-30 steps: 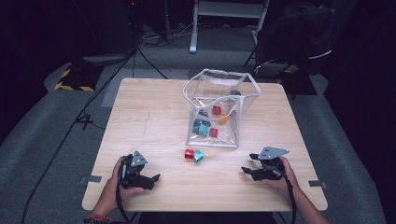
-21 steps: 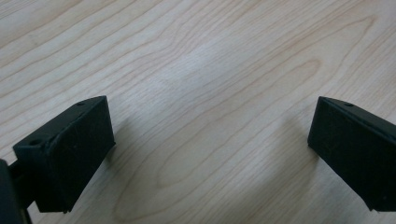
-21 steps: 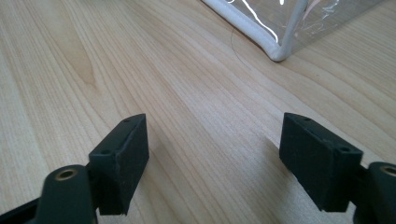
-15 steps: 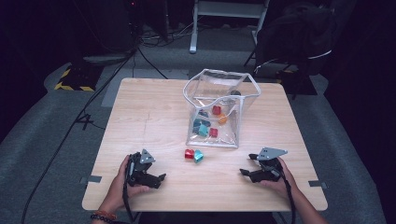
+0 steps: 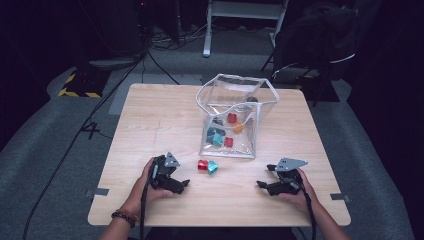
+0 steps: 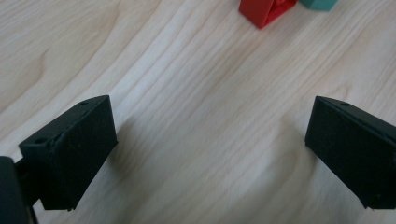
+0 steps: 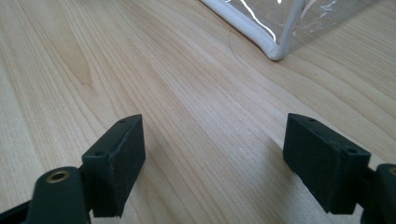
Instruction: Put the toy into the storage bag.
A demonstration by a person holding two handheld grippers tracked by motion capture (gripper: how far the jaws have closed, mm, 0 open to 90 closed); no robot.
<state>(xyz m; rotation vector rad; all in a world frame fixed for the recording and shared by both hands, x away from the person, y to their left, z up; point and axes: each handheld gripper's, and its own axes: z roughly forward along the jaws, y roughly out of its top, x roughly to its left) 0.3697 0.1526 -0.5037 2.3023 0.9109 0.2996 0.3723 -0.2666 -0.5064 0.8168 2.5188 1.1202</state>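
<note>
Both the left gripper (image 5: 181, 186) and right gripper (image 5: 262, 186) rest wide-jawed, empty, near the wooden worktop's (image 5: 150, 120) front edge. The small red block (image 5: 202, 165) touches the teal block (image 5: 213, 167) before the clear plastic bag (image 5: 235, 117); grabbing one could knock the other.

In the high view the wooden table (image 5: 150, 130) is evenly lit from above while the floor and background fall into near darkness, and the picture is soft and slightly grainy. The clear plastic bag (image 5: 235, 117) carries pale glare streaks. Both gripper views are bright and warm-toned; the black jaws cast soft shadows on the wood, and the red block (image 6: 266, 9) looks slightly blurred.
</note>
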